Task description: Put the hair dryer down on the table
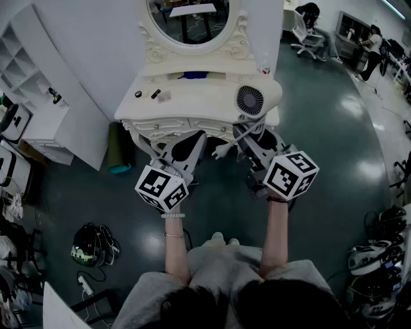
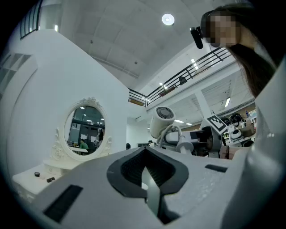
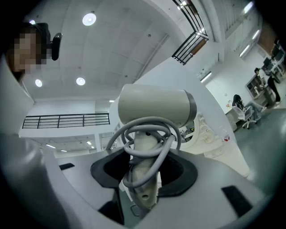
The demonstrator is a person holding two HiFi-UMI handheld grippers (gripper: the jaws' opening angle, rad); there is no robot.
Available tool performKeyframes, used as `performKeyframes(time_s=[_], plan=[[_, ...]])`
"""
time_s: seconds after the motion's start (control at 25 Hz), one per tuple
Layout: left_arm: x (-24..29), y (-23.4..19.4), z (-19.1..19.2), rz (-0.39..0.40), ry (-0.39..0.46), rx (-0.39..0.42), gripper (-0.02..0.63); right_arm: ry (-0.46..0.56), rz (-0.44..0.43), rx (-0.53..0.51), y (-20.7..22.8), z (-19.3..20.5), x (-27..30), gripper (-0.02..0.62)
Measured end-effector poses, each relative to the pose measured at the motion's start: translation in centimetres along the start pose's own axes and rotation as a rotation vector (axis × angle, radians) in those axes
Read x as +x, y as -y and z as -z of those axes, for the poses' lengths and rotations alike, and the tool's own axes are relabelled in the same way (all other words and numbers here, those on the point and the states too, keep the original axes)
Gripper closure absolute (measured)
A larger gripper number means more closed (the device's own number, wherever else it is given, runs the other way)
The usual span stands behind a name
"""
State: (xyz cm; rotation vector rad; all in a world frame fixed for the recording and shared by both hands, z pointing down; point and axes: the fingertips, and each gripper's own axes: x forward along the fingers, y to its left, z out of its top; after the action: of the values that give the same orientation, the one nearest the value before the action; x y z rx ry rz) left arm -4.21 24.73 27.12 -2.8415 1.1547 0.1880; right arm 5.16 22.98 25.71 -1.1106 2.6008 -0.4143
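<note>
While the person is facing a white dressing table (image 1: 192,103), an oval mirror (image 1: 190,19) is standing at the back of it and a few small dark items (image 1: 155,94) are lying on the left part of the top. Left of centre, the left gripper (image 2: 144,154) is hovering low in front of the table's drawers. Its jaws are resting together, with nothing between them.

Further right, a pale hair dryer (image 1: 250,101) is standing upright. Its round grille is facing up toward the head camera and its head is overlapping the right front corner of the tabletop in that view. Whether the head is touching the top or hanging just off it cannot be told. A grey cord (image 3: 147,134) is looping in coils around the handle, and the plug (image 1: 221,151) is dangling below the table edge, between the two grippers.

At the right, the right gripper (image 3: 144,167) is gripping the dryer by its handle. The jaws are standing fairly wide, with the dark pads pressing on either side of the handle and the wound cord. The dryer's body is rising straight above the jaws.
</note>
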Motion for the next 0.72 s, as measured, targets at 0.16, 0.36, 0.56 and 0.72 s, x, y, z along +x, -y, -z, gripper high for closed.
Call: performKeyframes(time_s=[0.16,0.36,0.56,0.72], plan=[[-0.3,0.5,0.2,-0.002,-0.006,0.0,0.601,-0.022,0.019,-0.042,-0.2,0.4,-0.4,0.408],[-0.8,0.8,0.4,-0.009,-0.012,-0.001,0.601,-0.03,0.015,-0.04,-0.5,0.8,-0.6,0.408],[-1.3,1.2,0.5,-0.027,-0.016,-0.007,0.601,-0.036,0.015,-0.033,-0.5,0.8,-1.0,0.408],[-2.0,2.1,1.0,-0.048,-0.027,-0.019,0.601,-0.042,0.026,-0.021,-0.6,1.1,-1.9,0.408]])
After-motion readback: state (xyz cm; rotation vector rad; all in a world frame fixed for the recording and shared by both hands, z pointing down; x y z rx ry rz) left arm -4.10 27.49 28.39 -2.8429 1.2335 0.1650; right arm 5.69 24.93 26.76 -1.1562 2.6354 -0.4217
